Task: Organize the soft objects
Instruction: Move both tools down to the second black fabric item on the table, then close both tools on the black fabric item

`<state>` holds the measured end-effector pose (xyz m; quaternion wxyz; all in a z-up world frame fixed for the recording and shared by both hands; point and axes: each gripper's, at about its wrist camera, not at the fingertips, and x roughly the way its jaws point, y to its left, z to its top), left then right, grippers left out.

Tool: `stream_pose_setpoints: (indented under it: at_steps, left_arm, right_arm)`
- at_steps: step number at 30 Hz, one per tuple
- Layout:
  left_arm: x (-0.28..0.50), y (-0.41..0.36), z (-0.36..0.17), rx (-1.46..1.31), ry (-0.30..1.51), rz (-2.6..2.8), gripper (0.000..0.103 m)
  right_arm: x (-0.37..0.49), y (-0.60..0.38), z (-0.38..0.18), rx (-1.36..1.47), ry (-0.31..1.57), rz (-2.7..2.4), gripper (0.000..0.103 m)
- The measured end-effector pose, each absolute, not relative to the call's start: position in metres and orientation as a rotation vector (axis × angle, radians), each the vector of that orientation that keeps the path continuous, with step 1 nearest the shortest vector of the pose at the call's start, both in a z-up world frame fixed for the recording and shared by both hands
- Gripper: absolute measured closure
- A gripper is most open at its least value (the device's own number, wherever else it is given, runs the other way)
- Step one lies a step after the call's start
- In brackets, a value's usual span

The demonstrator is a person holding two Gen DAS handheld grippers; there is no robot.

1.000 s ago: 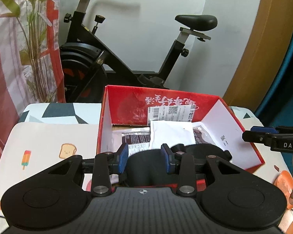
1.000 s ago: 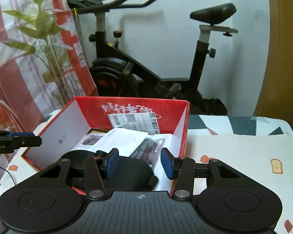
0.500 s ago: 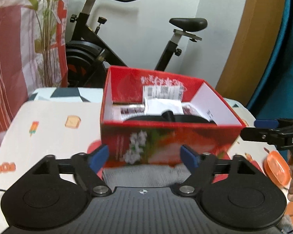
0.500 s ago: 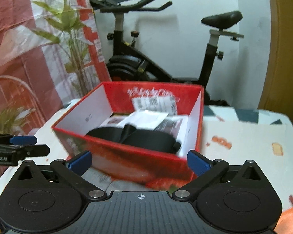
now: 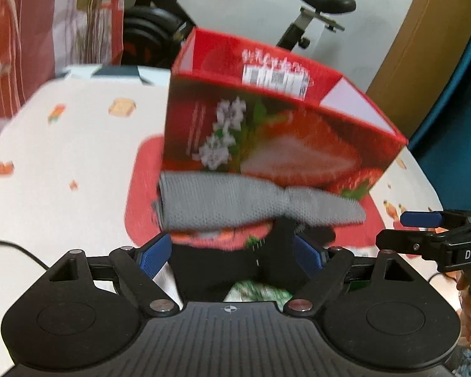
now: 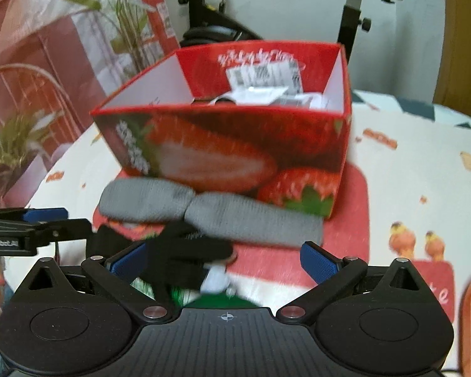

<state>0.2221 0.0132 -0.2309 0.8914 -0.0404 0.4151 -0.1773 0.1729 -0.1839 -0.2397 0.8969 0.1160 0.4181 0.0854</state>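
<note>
So there's an exercise bike (image 5: 301, 12) parked against the white wall up top, and below it my desk (image 5: 62, 144) with that cartoon-print cloth and a red mat (image 6: 354, 207) on it. The red strawberry box (image 5: 276, 132) sits on the mat, mid frame in both views, already holding some packets and dark stuff, as far as I can see over the rim from the right wrist view.

Both my tongs have just been opening and now stand spread wide, nothing pinched. The left tongs (image 5: 232, 256) have a black sock (image 5: 235, 270) lying loose between the pads, right at the bottom centre of the frame. The right tongs (image 6: 223, 262) see that same black sock (image 6: 185, 251) towards their lower-left pad, so it's off-centre for them.

Just above the black one, touching the box's front wall, lies a grey sock (image 5: 251, 204), long axis running left to right across the frame, pinched-looking in the middle.

My guess: the left tongs are better lined up on the black sock, while the grey one stretches across in front of both, so either end is reachable. Frames are pretty blurry though.
</note>
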Motion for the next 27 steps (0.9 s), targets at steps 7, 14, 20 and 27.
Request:
stream_pose_setpoints:
  at_steps: [7, 14, 20, 27]
  left_arm:
    - [0.219, 0.012, -0.247, -0.099, 0.910, -0.358, 0.017]
    - [0.221, 0.014, -0.253, -0.118, 0.936, -0.348, 0.019]
    - [0.223, 0.017, -0.258, -0.143, 0.949, -0.327, 0.023]
    - [0.232, 0.029, -0.271, -0.205, 0.984, -0.276, 0.047]
  right_arm:
    - [0.166, -0.177, -0.252, 0.225, 0.938, 0.205, 0.005]
    - [0.167, -0.177, -0.259, 0.250, 0.957, 0.213, 0.013]
    - [0.176, -0.170, -0.264, 0.252, 0.931, 0.241, 0.020]
    - [0.199, -0.164, -0.275, 0.255, 0.907, 0.267, 0.028]
